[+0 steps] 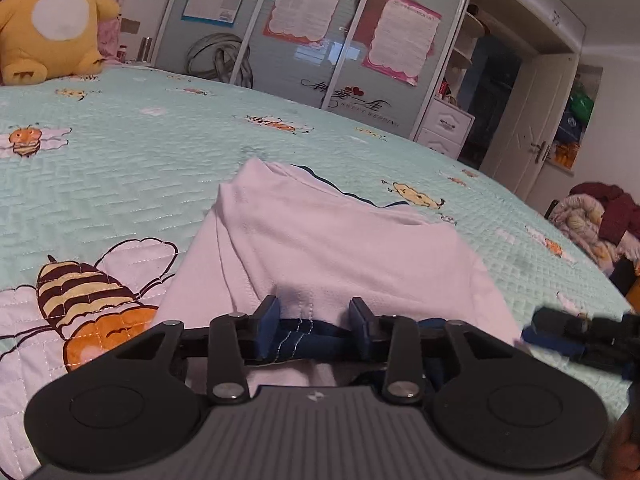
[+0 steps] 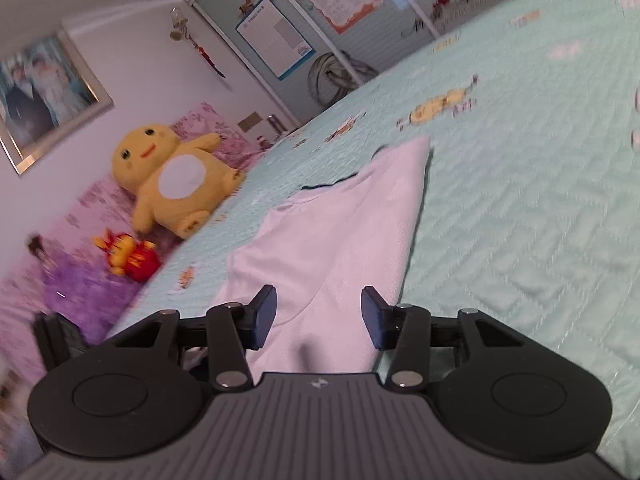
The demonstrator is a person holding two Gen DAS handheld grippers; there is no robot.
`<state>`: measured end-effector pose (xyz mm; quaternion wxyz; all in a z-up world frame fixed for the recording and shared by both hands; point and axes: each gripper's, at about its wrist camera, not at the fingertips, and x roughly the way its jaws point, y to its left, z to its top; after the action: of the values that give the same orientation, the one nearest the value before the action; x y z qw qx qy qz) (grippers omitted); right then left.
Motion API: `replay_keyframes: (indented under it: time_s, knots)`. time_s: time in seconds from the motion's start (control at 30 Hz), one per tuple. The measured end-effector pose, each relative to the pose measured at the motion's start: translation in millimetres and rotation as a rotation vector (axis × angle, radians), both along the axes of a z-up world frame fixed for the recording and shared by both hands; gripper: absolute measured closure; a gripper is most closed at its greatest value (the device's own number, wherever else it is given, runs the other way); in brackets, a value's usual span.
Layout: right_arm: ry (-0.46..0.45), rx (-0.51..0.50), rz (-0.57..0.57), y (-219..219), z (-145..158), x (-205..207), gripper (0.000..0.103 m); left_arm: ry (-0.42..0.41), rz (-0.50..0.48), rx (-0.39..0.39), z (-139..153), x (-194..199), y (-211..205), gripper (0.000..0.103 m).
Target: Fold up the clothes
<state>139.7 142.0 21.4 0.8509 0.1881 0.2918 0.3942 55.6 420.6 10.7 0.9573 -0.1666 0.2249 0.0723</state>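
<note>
The left gripper, black with blue pads, sat low at the bottom centre of its view. Its jaws stood apart, with a navy stitched hem of the white cotton garment running between them; I couldn't tell if the pads actually pressed on it. The right gripper pointed slightly downward, and its whole view was tilted. Its jaws were also spread, with the same white fabric bulging up between them, and again no clear squeeze, so the hold was uncertain.

The garment lay rumpled and partly folded on the mint-green quilted bedspread with cartoon bees, stretching away from both grippers toward mid-frame. The right gripper also showed at the right edge of the left view, just beside the cloth.

Readable writing: "SWEET WEDDING" under a heart decal on the sliding glass wardrobe doors, upper middle. The pink-bordered posters there were too small to read. A big yellow plush duck sat upper left.
</note>
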Motion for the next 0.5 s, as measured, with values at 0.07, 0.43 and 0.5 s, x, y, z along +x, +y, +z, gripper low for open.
replay_keyframes:
  time_s: [0.07,0.43,0.5]
  knots:
    - [-0.066,-0.095,0.04,27.2,14.0,2.6,0.055,0.0,0.001,0.001,0.0,-1.0,1.4,0.063]
    - [-0.027,-0.229,0.225,157.9,36.5,77.4,0.068,-0.017,-0.006,-0.075,-3.5,-0.2,13.2,0.061]
    - [-0.039,-0.25,0.278,175.1,33.8,79.8,0.069,-0.019,-0.006,-0.082,-4.0,-0.4,13.7,0.061]
